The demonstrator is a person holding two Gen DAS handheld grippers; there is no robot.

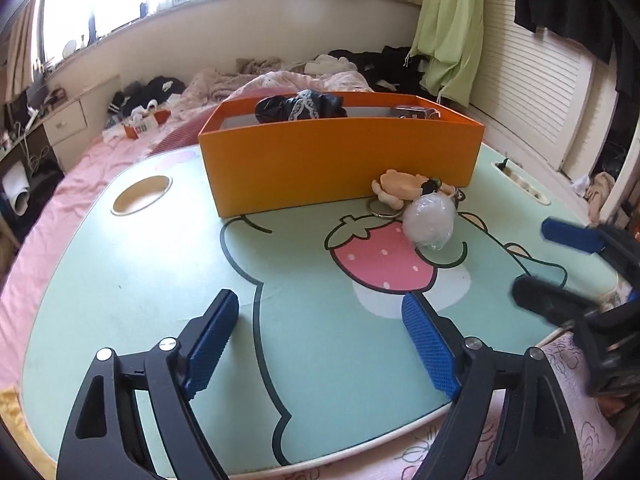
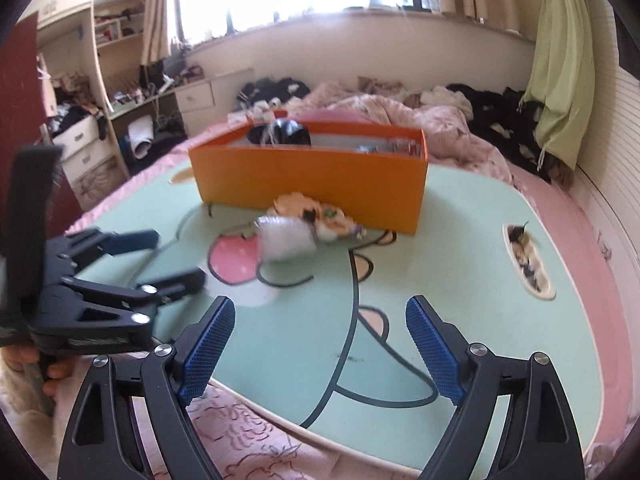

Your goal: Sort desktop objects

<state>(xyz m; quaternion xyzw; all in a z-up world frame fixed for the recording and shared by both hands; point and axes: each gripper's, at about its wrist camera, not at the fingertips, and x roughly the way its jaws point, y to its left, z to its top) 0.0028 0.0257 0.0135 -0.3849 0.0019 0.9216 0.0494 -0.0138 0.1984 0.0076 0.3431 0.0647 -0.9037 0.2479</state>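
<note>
An orange box [image 1: 340, 160] stands at the back of the green cartoon lap table [image 1: 160, 280]; it holds a black lacy cloth [image 1: 300, 106] and a small silvery item [image 1: 414, 112]. In front of it lie a peach doll keychain [image 1: 400, 188] and a clear wrapped ball [image 1: 430, 220]. My left gripper [image 1: 320, 340] is open and empty near the table's front edge. My right gripper [image 2: 320, 344] is open and empty at the front edge; it also shows in the left wrist view [image 1: 556, 260]. The box [image 2: 308, 176], doll [image 2: 316, 210] and ball [image 2: 286, 238] show blurred in the right wrist view.
The table sits on a pink bed with a rumpled quilt [image 1: 280, 80] and dark clothes behind. It has a round cup hole [image 1: 142, 194] at left and a slot tray [image 2: 528, 260] at right holding small items. The left gripper [image 2: 152, 256] shows in the right wrist view.
</note>
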